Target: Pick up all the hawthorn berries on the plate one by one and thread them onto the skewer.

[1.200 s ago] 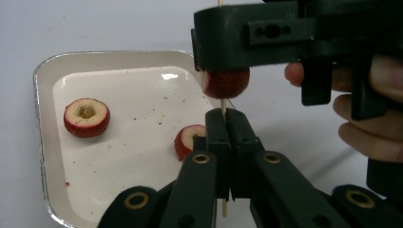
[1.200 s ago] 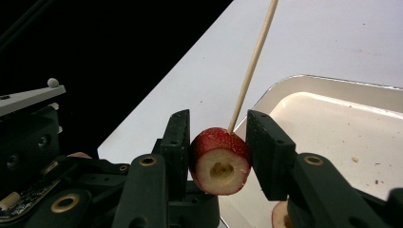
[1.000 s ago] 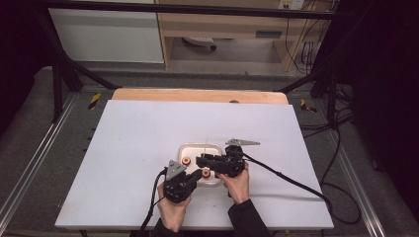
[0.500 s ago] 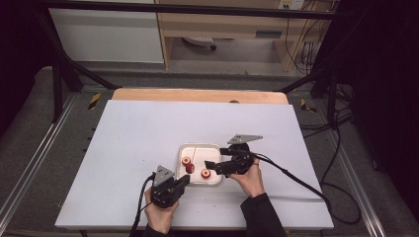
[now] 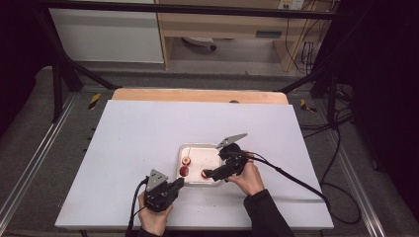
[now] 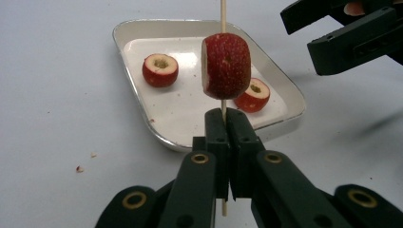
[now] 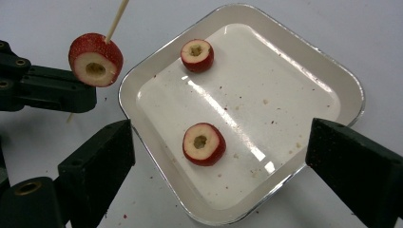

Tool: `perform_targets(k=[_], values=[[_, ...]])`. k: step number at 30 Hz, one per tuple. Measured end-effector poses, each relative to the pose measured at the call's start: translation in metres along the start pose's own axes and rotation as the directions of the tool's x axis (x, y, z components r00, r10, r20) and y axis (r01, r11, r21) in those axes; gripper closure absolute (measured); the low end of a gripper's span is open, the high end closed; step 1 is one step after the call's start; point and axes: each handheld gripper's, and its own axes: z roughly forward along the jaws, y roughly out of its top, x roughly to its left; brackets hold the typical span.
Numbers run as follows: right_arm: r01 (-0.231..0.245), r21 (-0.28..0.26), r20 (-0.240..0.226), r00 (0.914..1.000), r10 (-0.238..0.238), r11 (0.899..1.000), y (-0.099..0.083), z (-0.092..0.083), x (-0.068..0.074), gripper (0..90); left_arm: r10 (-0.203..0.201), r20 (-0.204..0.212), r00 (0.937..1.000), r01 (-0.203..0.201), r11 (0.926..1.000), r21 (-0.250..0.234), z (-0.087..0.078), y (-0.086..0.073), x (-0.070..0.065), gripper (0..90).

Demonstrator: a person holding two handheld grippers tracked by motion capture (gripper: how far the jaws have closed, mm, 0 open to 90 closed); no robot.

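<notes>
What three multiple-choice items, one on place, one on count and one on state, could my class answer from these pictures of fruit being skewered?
1. Where is the skewered fruit piece?
A. on the wooden skewer, above the left gripper
B. lying in the tray
C. on the bare table

2. How many fruit pieces lie in the white tray?
A. none
B. two
C. four

3. How do the right gripper fingers stand?
A. shut on a piece
B. wide open above the tray
C. clamped on the skewer

Answers: 1 A, the stick runs through it; 2 B, two red rings on the tray floor; 3 B, the fingers have just been opening and nothing is between them.
</notes>
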Motion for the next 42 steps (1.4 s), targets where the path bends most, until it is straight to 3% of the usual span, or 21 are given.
perform_targets(k=[5,7,19,33,42], values=[[0.027,0.076,0.015,0.9995,-0.028,0.997,0.006,0.007,0.006,10.5,0.006,0.0,1.0,-0.006,1.0,0.001,-0.001,-0.002,0.002,88.5],[0.011,0.102,0.019,0.9997,-0.013,0.995,0.009,0.011,0.008,12.2,0.009,0.001,1.0,-0.009,1.0,0.002,-0.002,-0.002,0.002,88.4],[0.003,0.231,0.017,0.9998,-0.007,0.973,0.018,0.035,0.017,31.1,0.003,0.002,1.0,-0.003,1.0,0.008,-0.004,-0.005,0.007,88.3],[-0.061,0.284,0.033,0.998,0.054,0.957,0.019,0.047,0.009,49.9,0.001,0.013,0.9999,-0.002,0.9998,0.019,-0.002,-0.006,0.006,88.3],[-0.055,0.306,0.037,0.9983,0.046,0.951,0.018,0.049,0.009,59.2,0.004,0.016,0.9999,-0.005,0.9998,0.021,-0.001,-0.006,0.006,88.3]])
